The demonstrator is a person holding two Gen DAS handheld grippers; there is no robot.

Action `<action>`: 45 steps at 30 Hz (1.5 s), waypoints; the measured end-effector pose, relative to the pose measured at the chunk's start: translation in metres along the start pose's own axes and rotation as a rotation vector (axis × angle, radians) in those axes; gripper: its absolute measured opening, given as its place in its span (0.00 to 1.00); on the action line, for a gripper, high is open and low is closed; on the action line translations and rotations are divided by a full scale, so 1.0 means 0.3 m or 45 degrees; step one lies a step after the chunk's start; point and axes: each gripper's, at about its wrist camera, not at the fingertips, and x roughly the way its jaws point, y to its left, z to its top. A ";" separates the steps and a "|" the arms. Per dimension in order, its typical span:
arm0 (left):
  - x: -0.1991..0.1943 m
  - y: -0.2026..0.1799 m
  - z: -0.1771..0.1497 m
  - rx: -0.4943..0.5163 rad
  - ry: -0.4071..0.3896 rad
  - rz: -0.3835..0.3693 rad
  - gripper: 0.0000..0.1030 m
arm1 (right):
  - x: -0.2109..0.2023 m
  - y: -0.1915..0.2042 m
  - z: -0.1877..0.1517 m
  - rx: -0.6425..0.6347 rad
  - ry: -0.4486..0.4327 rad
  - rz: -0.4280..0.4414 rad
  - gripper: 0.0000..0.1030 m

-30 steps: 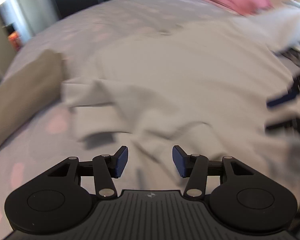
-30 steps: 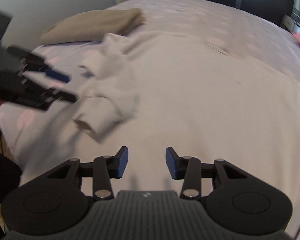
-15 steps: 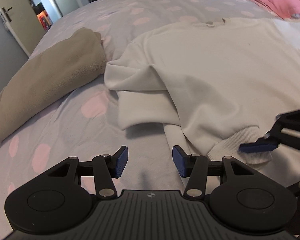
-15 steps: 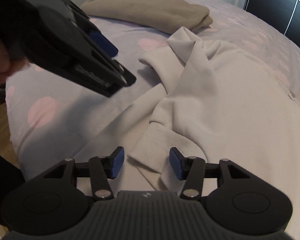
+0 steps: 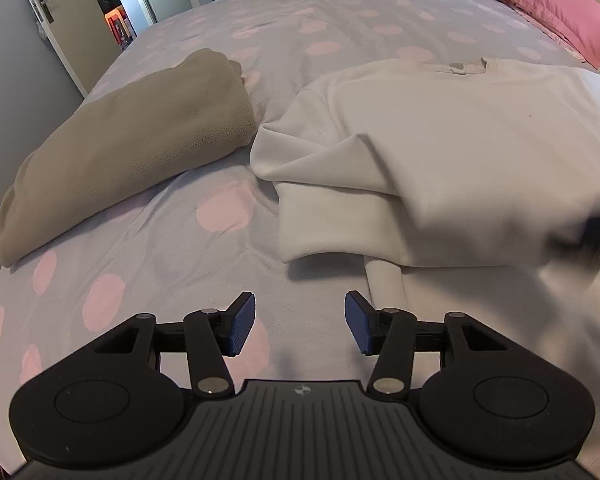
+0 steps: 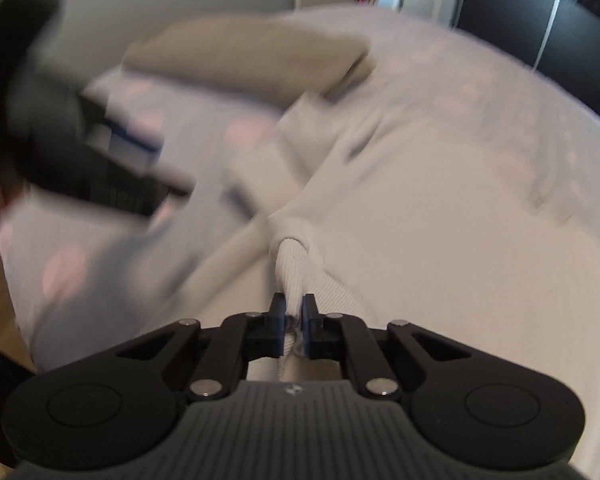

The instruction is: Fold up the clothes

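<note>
The right gripper [image 6: 294,322] is closing, its blue pads [image 6: 277,326] pinching the ribbed cuff [image 6: 294,270] of the white long-sleeved sweatshirt [image 6: 440,240] — the knit bunches into a narrow ridge between them and rises a little off the fabric below. From that cuff the sleeve runs away toward the garment's body, which lies spread across the right half of this blurred view.

The left gripper [image 5: 300,322] hangs with its two blue pads [image 5: 240,322] held apart and nothing between them; beneath the gap lies only the pale lilac bedcover with pink dots [image 5: 172,248]. Just beside its right pad, a narrow strip of the white sweatshirt [image 5: 452,140] reaches toward the camera. Beyond it, one sleeve [image 5: 332,216] lies folded back over the garment's near-left part, its end slightly lifted and casting a shadow on the bed. The sweatshirt's body lies flat, with the neckline [image 5: 464,67] at the far side.

To the left of the sweatshirt, near its shoulder but apart from it, sits a folded beige fleece blanket [image 5: 128,148]. A pink pillow [image 5: 548,4] lies at the far right corner of the bed — well apart from both. In the right wrist view the left gripper appears as a dark blur at the left edge.
</note>
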 end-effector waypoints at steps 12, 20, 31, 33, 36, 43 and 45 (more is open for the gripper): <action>0.033 -0.004 -0.008 -0.027 -0.005 -0.043 0.46 | -0.314 -0.501 0.335 0.321 -0.252 -0.216 0.08; 0.064 -0.014 0.015 -0.018 -0.082 -0.127 0.46 | -0.308 -0.723 0.221 0.525 -0.217 -0.415 0.08; 0.219 -0.128 0.139 0.323 -0.203 -0.217 0.49 | -0.126 -0.992 -0.044 0.857 -0.010 -0.441 0.05; 0.239 -0.153 0.146 0.401 -0.230 -0.186 0.48 | -0.105 -0.995 -0.066 0.851 0.000 -0.417 0.05; 0.260 -0.154 0.170 0.414 -0.248 -0.200 0.42 | -0.098 -0.996 -0.107 0.837 0.001 -0.379 0.05; 0.292 -0.137 0.187 0.451 -0.172 -0.178 0.24 | -0.047 -1.029 -0.177 0.838 0.007 -0.326 0.06; 0.304 -0.145 0.184 0.454 -0.166 -0.167 0.24 | -0.030 -1.043 -0.203 0.866 0.005 -0.304 0.12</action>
